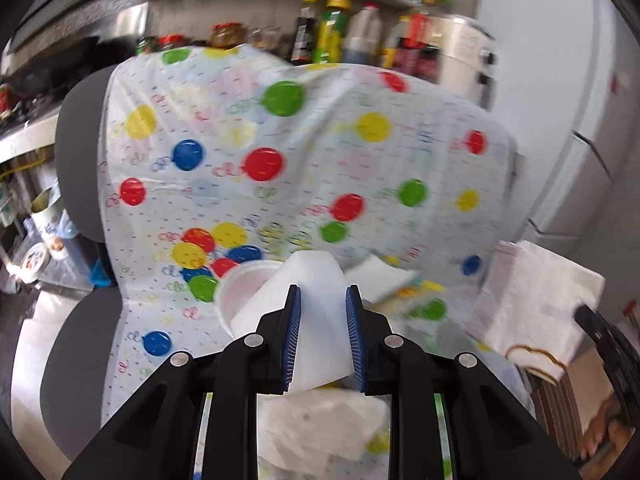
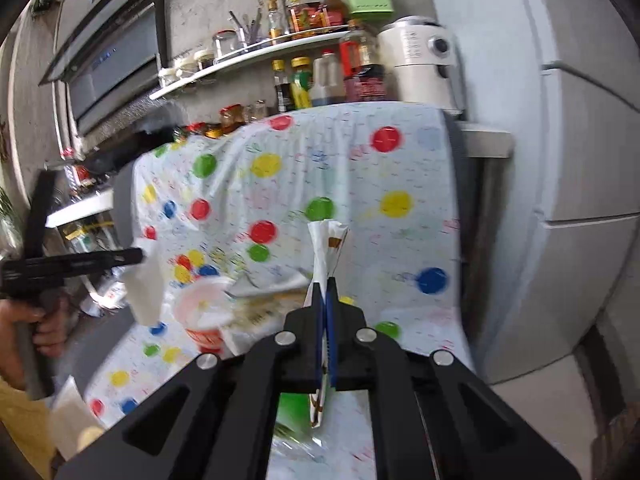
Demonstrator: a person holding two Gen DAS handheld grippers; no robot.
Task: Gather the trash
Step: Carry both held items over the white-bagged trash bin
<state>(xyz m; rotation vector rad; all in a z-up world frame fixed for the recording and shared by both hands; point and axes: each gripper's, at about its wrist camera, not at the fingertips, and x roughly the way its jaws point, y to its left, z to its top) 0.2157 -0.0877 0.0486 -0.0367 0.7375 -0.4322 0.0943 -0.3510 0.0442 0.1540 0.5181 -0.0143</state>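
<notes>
Collection is under way, not finished. The left gripper (image 1: 322, 332) is closed on a white napkin (image 1: 308, 312), held at lower centre of the left wrist view; in the right wrist view the same napkin (image 2: 146, 292) hangs clear of the surface at left of frame.

The right gripper (image 2: 323, 320) has its jaws pressed together on a thin fold of the white paper bag (image 2: 326, 248), at centre of frame. In the left wrist view that paper bag (image 1: 536, 300) shows at lower right. Its mouth is not visible, so whether anything is in it cannot be told.

Outstanding: a white cup (image 2: 204, 308) remains on the balloon-print cloth (image 2: 360, 184) at lower left of centre, with flat papers (image 2: 272, 300) just beside it. The napkin is judged not yet bagged.
</notes>
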